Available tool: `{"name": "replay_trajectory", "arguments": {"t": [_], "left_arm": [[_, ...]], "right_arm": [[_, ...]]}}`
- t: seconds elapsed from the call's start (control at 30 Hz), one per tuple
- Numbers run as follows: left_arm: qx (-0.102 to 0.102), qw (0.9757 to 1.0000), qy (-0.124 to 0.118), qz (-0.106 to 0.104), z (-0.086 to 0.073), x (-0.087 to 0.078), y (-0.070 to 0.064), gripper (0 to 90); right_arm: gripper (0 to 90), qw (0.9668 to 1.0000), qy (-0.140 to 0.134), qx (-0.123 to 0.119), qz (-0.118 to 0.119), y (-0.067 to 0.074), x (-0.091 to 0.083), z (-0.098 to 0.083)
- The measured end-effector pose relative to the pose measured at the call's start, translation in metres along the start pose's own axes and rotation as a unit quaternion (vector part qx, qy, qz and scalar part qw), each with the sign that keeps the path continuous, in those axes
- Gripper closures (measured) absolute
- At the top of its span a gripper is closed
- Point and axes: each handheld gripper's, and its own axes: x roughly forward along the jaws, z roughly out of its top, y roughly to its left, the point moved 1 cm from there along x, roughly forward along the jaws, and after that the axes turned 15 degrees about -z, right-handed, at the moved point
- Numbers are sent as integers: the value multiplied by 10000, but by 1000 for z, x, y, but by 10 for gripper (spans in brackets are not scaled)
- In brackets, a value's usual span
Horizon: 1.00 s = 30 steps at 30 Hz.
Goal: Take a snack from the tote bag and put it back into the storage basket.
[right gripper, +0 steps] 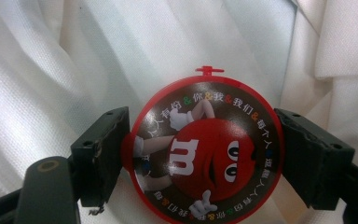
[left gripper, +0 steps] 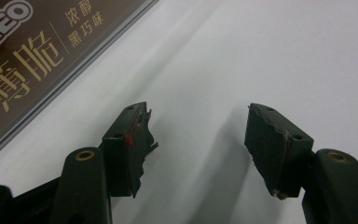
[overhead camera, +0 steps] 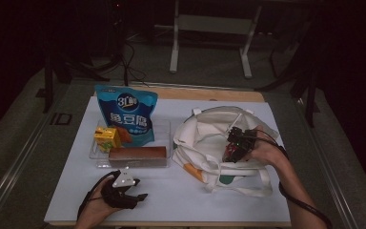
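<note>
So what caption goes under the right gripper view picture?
Right gripper with a round red candy tub between its jaws, over the white cloth bag.

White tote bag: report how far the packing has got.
Already done: nothing can be seen packed inside the white tote bag. In hand: the right gripper has a round red M&M's tub between its jaws, over the bag's fabric. Left: the blue snack pouch, yellow juice carton and brown Oreo box sit in the clear tray. The left gripper is open and empty over the table.
</note>
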Motion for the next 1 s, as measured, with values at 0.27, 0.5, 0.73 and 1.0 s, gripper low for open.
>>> {"name": "replay_trajectory", "arguments": {"t": [0.27, 0.5, 0.73, 1.0], "left_arm": [[3, 10000, 0, 3, 0, 0, 0, 397], [-1, 10000, -2, -4, 0, 0, 0, 397], [11, 10000, 8, -17, 0, 0, 0, 388], [14, 10000, 11, -13, 0, 0, 0, 389]], "right_arm": [[225, 9999, 154, -62, 25, 2, 6, 2], [224, 9996, 255, -14, 109, 1, 10, 3], [228, 9993, 338, 4, 152, 0, 12, 4], [230, 9992, 382, -28, 139, 0, 12, 5]]}}
